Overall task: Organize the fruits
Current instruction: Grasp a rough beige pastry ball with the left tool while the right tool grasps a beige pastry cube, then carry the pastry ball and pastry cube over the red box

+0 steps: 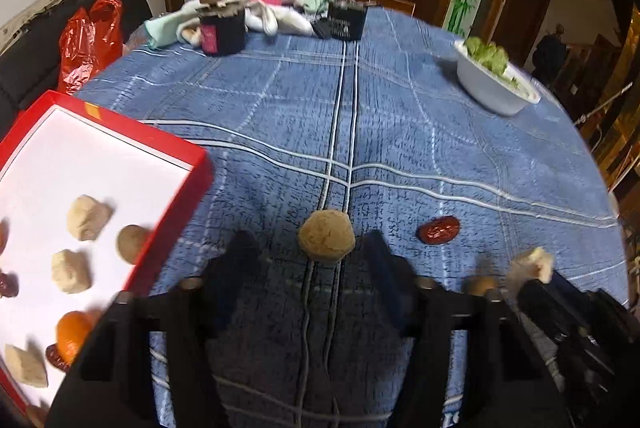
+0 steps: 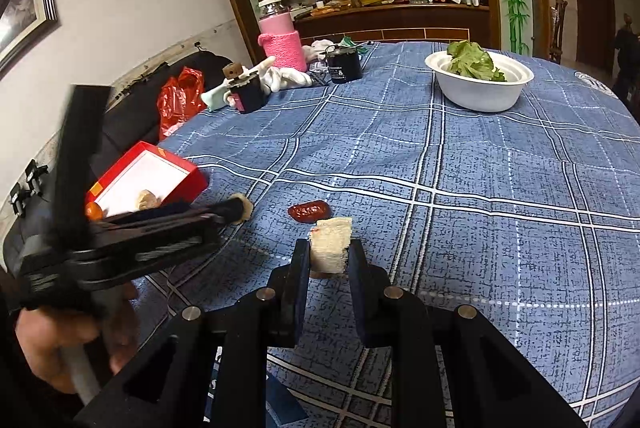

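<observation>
Right hand-held gripper (image 2: 329, 255) clamped a pale fruit chunk (image 2: 331, 242) on the counter (image 2: 480, 228); left hand-held gripper (image 1: 316, 248) straddled a brown round fruit (image 1: 326, 235), pads apart, red box (image 1: 202, 174) at nine o'clock.

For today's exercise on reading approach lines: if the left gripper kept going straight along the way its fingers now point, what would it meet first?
Most likely the round brown fruit, which sits on the tablecloth just beyond the left gripper and roughly centred between its fingers. Depth is uncertain; the tips may touch the cloth first.
</observation>
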Motion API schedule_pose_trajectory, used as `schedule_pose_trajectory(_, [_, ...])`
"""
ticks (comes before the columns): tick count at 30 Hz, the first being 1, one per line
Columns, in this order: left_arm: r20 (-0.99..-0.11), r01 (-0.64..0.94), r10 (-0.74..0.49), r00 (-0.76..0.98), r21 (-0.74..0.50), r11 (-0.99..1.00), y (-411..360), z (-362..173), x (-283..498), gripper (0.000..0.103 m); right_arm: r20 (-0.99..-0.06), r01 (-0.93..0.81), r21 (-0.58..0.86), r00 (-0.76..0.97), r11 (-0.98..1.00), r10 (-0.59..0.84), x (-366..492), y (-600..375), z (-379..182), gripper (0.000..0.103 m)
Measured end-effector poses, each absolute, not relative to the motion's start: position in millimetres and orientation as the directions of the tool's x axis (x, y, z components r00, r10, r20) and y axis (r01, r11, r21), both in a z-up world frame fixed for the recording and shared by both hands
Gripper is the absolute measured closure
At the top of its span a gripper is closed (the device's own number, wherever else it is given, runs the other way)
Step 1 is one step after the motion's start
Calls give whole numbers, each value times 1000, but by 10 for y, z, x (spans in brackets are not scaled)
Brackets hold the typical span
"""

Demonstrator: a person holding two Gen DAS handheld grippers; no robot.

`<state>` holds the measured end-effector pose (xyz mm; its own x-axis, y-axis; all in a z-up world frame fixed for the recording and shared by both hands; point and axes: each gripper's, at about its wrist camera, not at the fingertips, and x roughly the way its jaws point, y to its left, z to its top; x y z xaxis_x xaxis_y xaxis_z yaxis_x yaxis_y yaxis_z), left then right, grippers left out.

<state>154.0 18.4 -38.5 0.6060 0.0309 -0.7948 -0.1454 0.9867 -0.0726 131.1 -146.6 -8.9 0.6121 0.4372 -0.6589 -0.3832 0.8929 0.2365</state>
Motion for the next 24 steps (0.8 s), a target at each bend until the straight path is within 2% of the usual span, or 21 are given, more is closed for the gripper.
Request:
schedule_pose_trajectory(1, [-791,-147,49,610,-52,988,158,-399,1540,73,-657,-386,239,611,891,441,1311,-1468,-88,84])
schedule_pose_trajectory(2, [-788,-144,58,613,-39,989,141,-403,1532,76,-656,-387,242,611,890,443,1310,-1471,-87,84])
schedule_pose_trajectory(17, [-718,-104,-16,695,-122,987,197,14,820,77,-647,-385,237,623,892,440,1215,-1479,13,84])
schedule_pose_trajectory(24, [-720,-105,-29,693,-140,985,263,-4,617,77,-670,-377,231,607,897,428,982,-1503,-34,84])
